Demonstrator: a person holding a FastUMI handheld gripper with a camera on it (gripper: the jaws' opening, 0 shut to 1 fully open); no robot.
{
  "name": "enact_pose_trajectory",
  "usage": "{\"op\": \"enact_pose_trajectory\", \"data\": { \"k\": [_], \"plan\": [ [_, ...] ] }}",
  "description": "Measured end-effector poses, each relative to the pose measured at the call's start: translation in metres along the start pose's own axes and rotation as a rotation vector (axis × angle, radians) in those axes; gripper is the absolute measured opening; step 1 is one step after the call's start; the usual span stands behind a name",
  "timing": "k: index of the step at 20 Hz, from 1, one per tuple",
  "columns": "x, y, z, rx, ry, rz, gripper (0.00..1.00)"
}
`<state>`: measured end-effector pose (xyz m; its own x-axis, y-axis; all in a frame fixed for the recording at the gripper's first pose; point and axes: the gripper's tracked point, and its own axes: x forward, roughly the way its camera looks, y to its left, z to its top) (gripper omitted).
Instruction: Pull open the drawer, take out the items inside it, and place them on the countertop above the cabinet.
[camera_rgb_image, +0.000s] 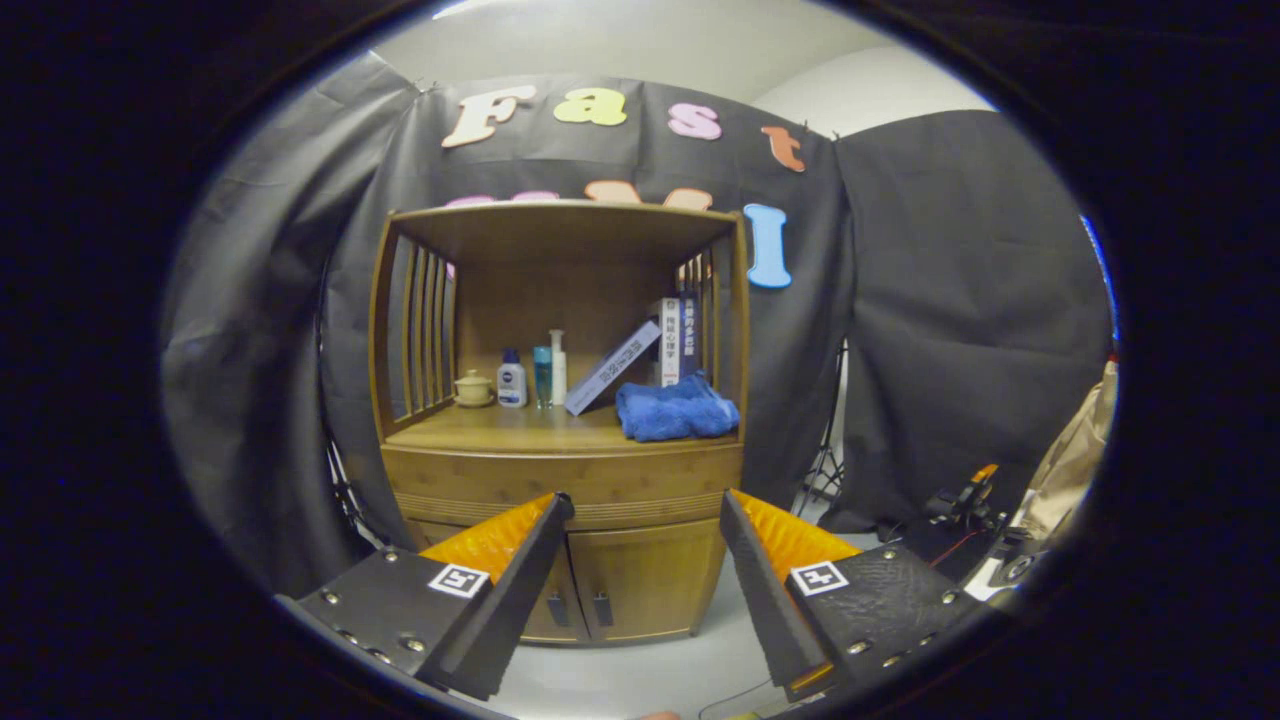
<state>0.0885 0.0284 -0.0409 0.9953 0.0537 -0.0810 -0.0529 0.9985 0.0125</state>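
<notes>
Gripper view: faces a wooden cabinet (560, 470) against the booth's black cloth, well ahead of the tongs (645, 500). Could clip the cabinet's slatted sides or top frame on the way in or out, since the open shelf is boxed in.

Finds the drawer (565, 487) shut, a plain band between the worktop (500, 432) above and the two lower doors (645, 580) beneath. Hides its contents, so their number and shape cannot be told. Offers no clear handle, just a ribbed strip along the lower edge; risks a slipping grip there, or a pull on a door by mistake.

Holds the tongs released, fingers spread wide with nothing between them, tips apart from the drawer front. Needs a straight pull; an angled one would likely jam the drawer or rock the cabinet.

Leaves little bare worktop, mostly at the front middle. Crowds the right side with a blue towel (675, 408) reaching close to the front edge; could snag on a finger and drag off.

Keeps upright books (678, 340) behind the towel and one leaning book (610, 370) beside them, likely to slide flat if bumped.

Lines up three small bottles (512, 380) at the back, tall and narrow, easy to topple with a careless placing.

Sets a small lidded pot (473, 388) left of the bottles, loose lid likely.
</notes>
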Motion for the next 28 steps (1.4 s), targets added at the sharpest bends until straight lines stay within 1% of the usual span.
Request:
{"op": "enact_pose_trajectory", "data": {
  "k": [3,5,8,9,11,13,14,16,17,18,19,21,23,24,25,27,28],
  "plan": [
    [0.062,0.022,-0.029,0.027,0.068,0.042,0.93],
    [0.096,0.039,-0.048,0.042,0.108,0.077,0.93],
    [0.142,0.07,-0.073,0.069,0.147,0.156,0.92],
    [0.156,0.076,-0.081,0.07,0.156,0.162,0.92],
    [0.181,0.088,-0.098,0.069,0.187,0.179,0.82],
    [0.204,0.103,-0.115,0.07,0.218,0.209,0.82],
    [0.214,0.104,-0.125,0.055,0.24,0.2,0.82],
    [0.225,0.107,-0.136,0.025,0.27,0.185,0.68],
    [0.227,0.11,-0.135,0.025,0.275,0.19,0.62],
    [0.221,0.11,-0.136,0.015,0.291,0.192,0.55],
    [0.234,0.114,-0.137,-0.005,0.277,0.19,0.5],
    [0.231,0.114,-0.139,-0.037,0.288,0.194,0.39],
    [0.232,0.115,-0.139,-0.029,0.293,0.214,0.29],
    [0.229,0.115,-0.139,-0.044,0.29,0.205,0.29],
    [0.228,0.112,-0.141,-0.053,0.295,0.19,0.25],
    [0.203,0.108,-0.141,-0.049,0.306,0.17,0.19],
    [0.192,0.106,-0.142,-0.035,0.311,0.165,0.19]
  ]
}}
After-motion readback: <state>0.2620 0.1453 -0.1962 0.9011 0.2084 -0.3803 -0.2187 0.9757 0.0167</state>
